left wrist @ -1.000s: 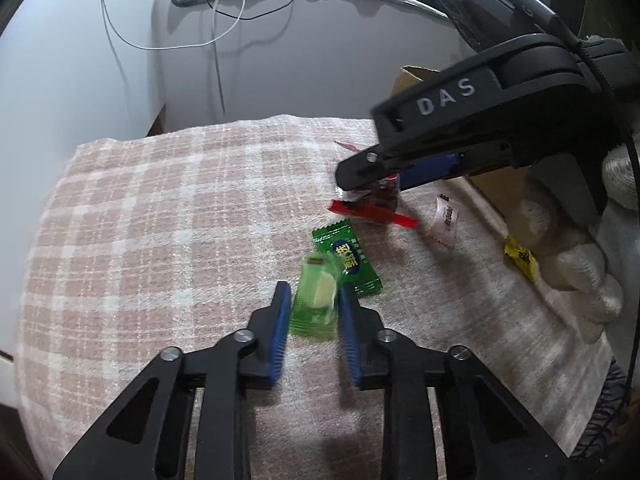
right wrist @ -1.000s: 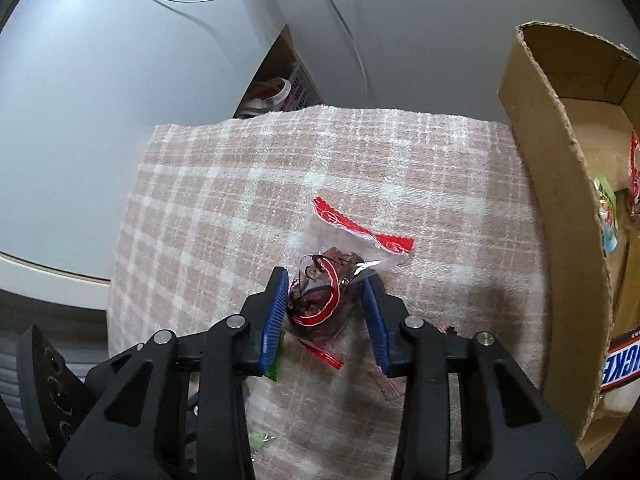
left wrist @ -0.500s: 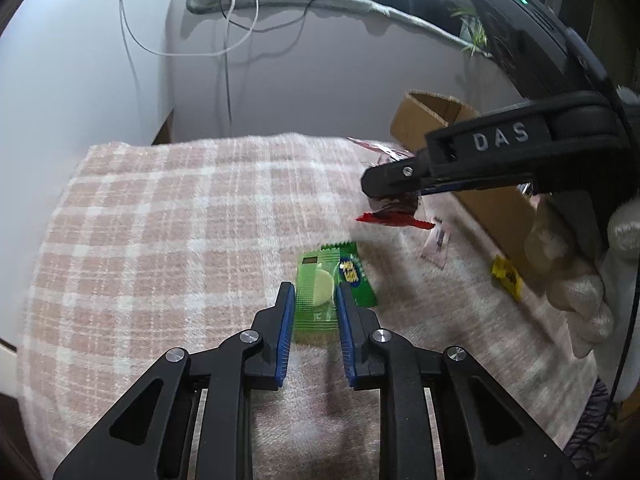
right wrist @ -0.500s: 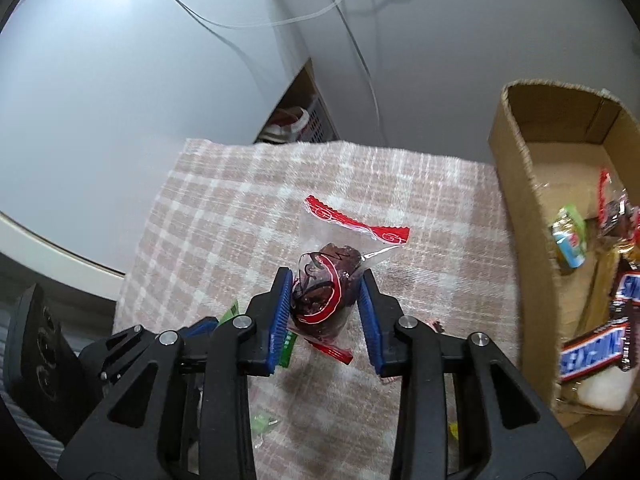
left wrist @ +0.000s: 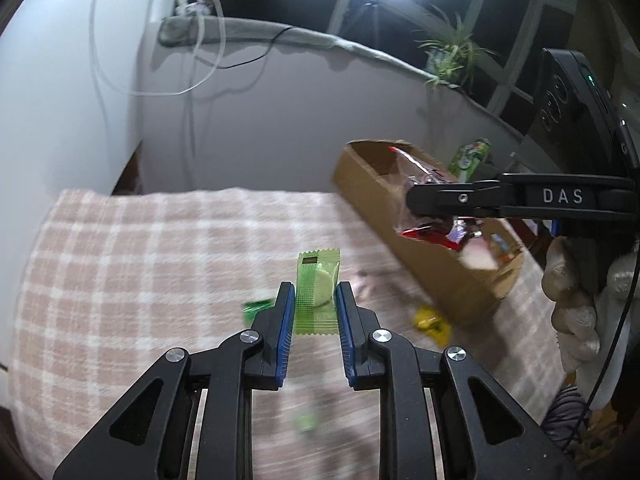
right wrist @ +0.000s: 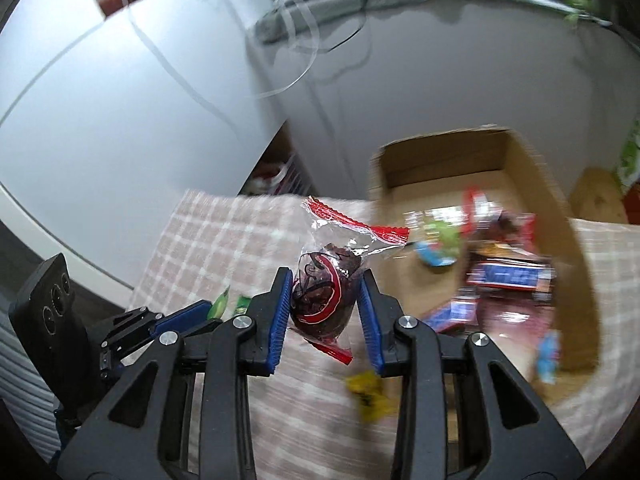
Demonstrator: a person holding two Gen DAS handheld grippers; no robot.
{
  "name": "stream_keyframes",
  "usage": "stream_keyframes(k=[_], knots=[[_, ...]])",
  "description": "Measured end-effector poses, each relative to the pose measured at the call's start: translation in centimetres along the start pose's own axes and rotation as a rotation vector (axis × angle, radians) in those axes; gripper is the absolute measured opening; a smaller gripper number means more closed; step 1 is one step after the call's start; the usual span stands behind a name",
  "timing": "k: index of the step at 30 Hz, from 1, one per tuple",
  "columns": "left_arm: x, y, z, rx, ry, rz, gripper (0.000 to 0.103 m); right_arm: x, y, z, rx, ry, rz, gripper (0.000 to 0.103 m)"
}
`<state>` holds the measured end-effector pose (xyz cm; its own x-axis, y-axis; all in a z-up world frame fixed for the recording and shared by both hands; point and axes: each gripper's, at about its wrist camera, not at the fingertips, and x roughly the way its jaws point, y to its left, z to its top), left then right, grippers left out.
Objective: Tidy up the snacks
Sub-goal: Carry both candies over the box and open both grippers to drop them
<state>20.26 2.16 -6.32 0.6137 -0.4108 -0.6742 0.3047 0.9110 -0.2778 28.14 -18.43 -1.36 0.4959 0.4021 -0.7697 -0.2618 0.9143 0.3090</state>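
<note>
Both packets now lifted off the checked worktop point(left wrist: 152, 264) toward the cardboard box point(right wrist: 532, 184): left gripper point(left wrist: 316, 300) clamps the pale green wafer packet point(left wrist: 318, 292); right gripper point(right wrist: 324, 300), nearer the box, grasps the red-edged dark sweet point(right wrist: 324, 288). Only the right wrist view shows the box's interior already holding snacks

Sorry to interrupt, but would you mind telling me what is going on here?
A person is sorting snacks with a gripper in each hand. The left gripper holds a green packet above the checked cloth. The right gripper holds a clear packet with a dark snack near the cardboard box, which already contains snacks.
</note>
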Motion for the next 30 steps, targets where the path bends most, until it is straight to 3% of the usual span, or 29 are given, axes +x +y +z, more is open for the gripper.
stream_keyframes(k=[12,30], knots=[[2.8,-9.0,2.1,0.108,-0.002,-0.102,0.019,-4.7,-8.1,-2.2,0.075,-0.064,-0.115,0.034],[5.9,-12.9,1.5,0.132,0.017,-0.132,0.019,-3.8,-9.8,-3.5,0.057,-0.049,-0.204,0.034]])
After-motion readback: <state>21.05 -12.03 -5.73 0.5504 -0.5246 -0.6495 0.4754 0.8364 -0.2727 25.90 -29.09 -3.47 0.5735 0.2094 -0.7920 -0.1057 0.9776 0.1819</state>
